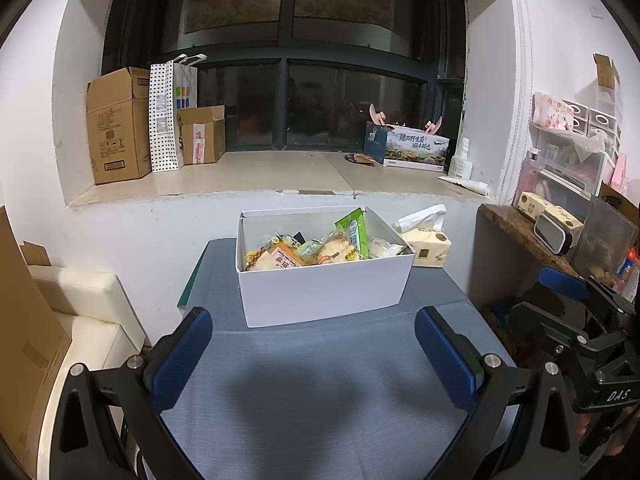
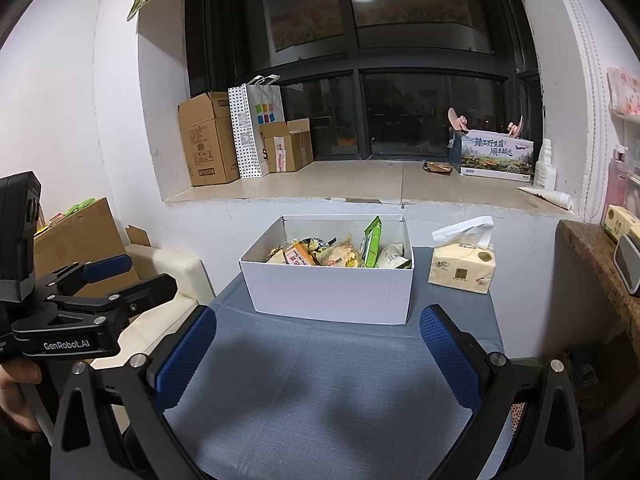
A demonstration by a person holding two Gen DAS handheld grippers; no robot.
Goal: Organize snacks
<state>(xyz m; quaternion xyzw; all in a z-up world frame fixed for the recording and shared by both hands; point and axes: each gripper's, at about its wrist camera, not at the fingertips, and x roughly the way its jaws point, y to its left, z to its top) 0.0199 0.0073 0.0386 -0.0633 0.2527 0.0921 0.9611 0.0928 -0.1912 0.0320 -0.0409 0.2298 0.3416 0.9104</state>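
Note:
A white cardboard box (image 1: pixel 320 292) stands at the far end of a small table with a blue-grey cloth (image 1: pixel 312 392). It holds several snack packets (image 1: pixel 304 250), one a green pack (image 1: pixel 356 232) standing upright. The box also shows in the right wrist view (image 2: pixel 328 292) with the snack packets (image 2: pixel 340 254). My left gripper (image 1: pixel 314 356) is open and empty, low over the cloth in front of the box. My right gripper (image 2: pixel 318 356) is open and empty, also short of the box. Each gripper shows at the edge of the other's view: the right one (image 1: pixel 576 300), the left one (image 2: pixel 108 276).
A yellow tissue pack (image 1: pixel 426 244) lies right of the box. Behind is a window ledge (image 1: pixel 280 172) with cardboard boxes (image 1: pixel 120 128), a dotted paper bag (image 1: pixel 164 116) and a printed carton (image 1: pixel 412 148). A white cushioned seat (image 1: pixel 84 320) stands left, a cluttered brown shelf (image 1: pixel 520 232) right.

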